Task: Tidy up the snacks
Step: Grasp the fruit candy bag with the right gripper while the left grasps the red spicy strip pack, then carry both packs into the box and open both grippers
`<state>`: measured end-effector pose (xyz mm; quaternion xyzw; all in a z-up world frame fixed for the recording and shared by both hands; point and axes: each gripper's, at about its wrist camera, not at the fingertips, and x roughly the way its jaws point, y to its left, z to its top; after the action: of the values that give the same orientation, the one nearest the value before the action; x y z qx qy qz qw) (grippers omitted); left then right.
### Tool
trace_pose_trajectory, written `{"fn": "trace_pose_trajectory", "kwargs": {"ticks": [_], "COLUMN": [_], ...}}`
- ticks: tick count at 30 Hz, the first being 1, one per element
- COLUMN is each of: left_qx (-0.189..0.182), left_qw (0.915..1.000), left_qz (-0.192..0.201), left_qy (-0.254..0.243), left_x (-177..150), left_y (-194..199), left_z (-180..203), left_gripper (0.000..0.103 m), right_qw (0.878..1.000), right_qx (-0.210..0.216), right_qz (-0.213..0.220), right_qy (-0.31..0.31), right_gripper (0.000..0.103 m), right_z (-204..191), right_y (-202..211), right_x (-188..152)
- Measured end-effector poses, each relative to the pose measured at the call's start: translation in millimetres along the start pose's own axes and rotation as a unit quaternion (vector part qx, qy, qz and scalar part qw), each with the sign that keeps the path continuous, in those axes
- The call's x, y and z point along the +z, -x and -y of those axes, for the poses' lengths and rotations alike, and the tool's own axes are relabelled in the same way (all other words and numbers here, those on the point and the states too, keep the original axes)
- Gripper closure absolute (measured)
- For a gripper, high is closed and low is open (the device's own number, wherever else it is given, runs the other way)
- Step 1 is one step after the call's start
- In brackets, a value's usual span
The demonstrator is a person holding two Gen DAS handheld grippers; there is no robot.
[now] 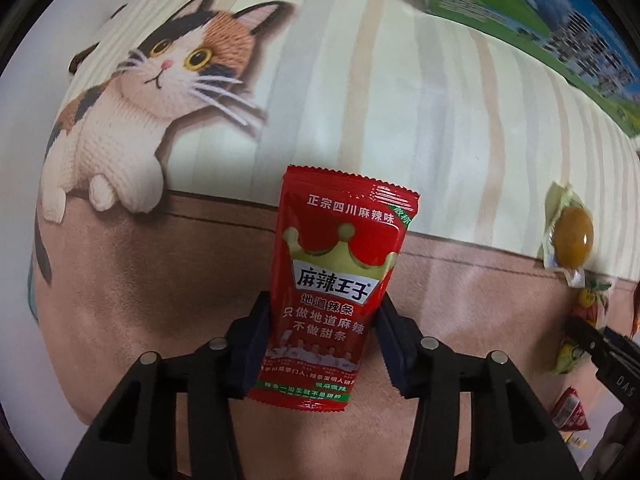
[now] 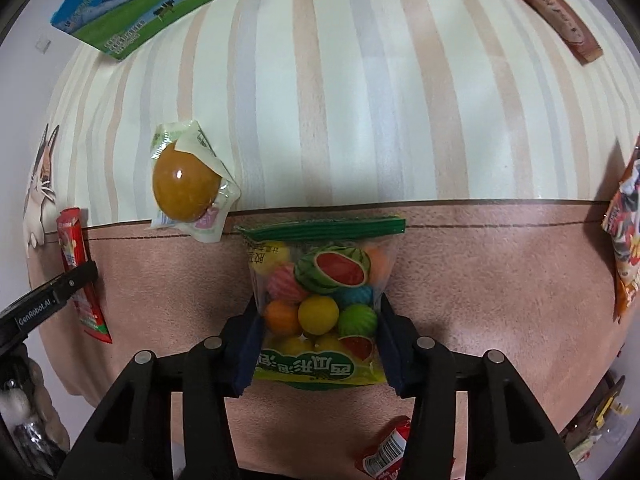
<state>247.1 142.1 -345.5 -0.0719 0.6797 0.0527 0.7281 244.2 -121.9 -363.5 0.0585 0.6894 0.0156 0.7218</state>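
Note:
My left gripper (image 1: pixel 322 320) is shut on a red spicy-strip snack packet (image 1: pixel 340 272) and holds it upright above the pink part of the table mat. My right gripper (image 2: pixel 318 320) is shut on a clear bag of watermelon-shaped gum balls (image 2: pixel 320 300) with a green top seal. In the right wrist view the left gripper (image 2: pixel 76 276) and its red packet (image 2: pixel 78 272) show at the left edge. In the left wrist view the right gripper (image 1: pixel 592 340) and the gum bag (image 1: pixel 588 308) show at the right edge.
A vacuum-packed brown egg (image 2: pixel 186 186) (image 1: pixel 570 240) lies on the striped mat. A green and blue carton (image 2: pixel 132 12) lies at the back, a brown sachet (image 2: pixel 548 8) at back right, an orange snack bag (image 2: pixel 626 232) at the right, a small red packet (image 2: pixel 386 450) near the front.

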Motion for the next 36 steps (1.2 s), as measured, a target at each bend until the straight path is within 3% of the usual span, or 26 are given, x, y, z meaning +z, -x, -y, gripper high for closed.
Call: {"fn": "trace_pose_trajectory", "kwargs": {"ticks": [7, 13, 17, 27, 31, 36], "left_qx": [-0.037, -0.096, -0.136, -0.196, -0.189, -0.160], "left_qw": [0.9993, 0.9949, 0.9890, 0.9747, 0.9766, 0.9838], "left_qz": [0.005, 0.027, 0.056, 0.100, 0.096, 0.075], "left_qy": [-0.003, -0.010, -0.016, -0.037, -0.034, -0.030], "left_x": [-14, 4, 32, 160, 209, 265], "left_y": [24, 79, 118, 185, 189, 164], "left_z": [33, 64, 86, 128, 137, 150], "left_gripper": [0.058, 0.058, 0.058, 0.058, 0.058, 0.058], "right_qw": [0.999, 0.994, 0.989, 0.977, 0.978, 0.984], "right_qx": [0.051, 0.105, 0.134, 0.142, 0.107, 0.061], "right_qz": [0.008, 0.035, 0.066, 0.158, 0.181, 0.165], "right_qy": [-0.011, -0.021, -0.020, 0.000, 0.007, 0.002], "right_gripper": [0.050, 0.050, 0.050, 0.050, 0.050, 0.050], "right_z": [-7, -3, -2, 8, 13, 19], "right_y": [24, 66, 105, 211, 235, 225], "right_x": [-8, 5, 32, 139, 205, 285]}}
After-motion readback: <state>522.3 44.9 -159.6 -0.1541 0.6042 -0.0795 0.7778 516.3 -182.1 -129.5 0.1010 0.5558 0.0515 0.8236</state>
